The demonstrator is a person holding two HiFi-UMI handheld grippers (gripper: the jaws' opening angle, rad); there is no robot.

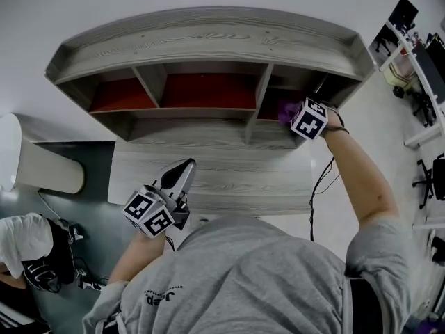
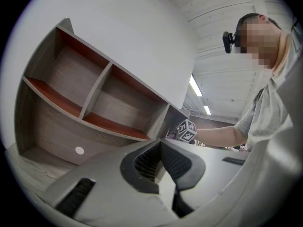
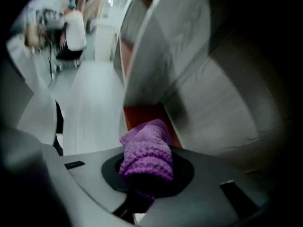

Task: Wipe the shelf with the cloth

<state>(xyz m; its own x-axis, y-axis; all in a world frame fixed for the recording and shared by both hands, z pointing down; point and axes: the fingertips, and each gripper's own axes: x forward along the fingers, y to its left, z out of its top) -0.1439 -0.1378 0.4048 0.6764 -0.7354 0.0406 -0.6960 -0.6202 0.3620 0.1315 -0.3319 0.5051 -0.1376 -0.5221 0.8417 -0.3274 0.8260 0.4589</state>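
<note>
The right hand-held gripper (image 3: 147, 176) has its jaws clamped on a bunched purple cloth (image 3: 147, 152). A rounded wad of it pokes out past the tips. In the head view the cloth sits at about 2 o'clock, at the mouth of the right compartment (image 1: 281, 92) of the grey wood-grain shelf (image 1: 208, 44). Whether it presses on the red board there I cannot tell.

The left hand-held gripper (image 1: 182, 169) hangs at 7 o'clock, well apart from the shelf, with its jaws together and nothing between them.

The cloth looks knitted or looped, so it is likely light, soft and limp. It should grip rather than slip and has nothing to break. It seems best held as it is now, by a gathered fold, so that a padded lump leads and the hard jaws stay off the wood. A loose tail could snag on a divider.

No brand or label shows on the cloth or shelf. The marker cubes (image 1: 309, 119) carry only black-and-white patterns. The small print on the person's grey shirt (image 1: 161, 296) is too small to read.
</note>
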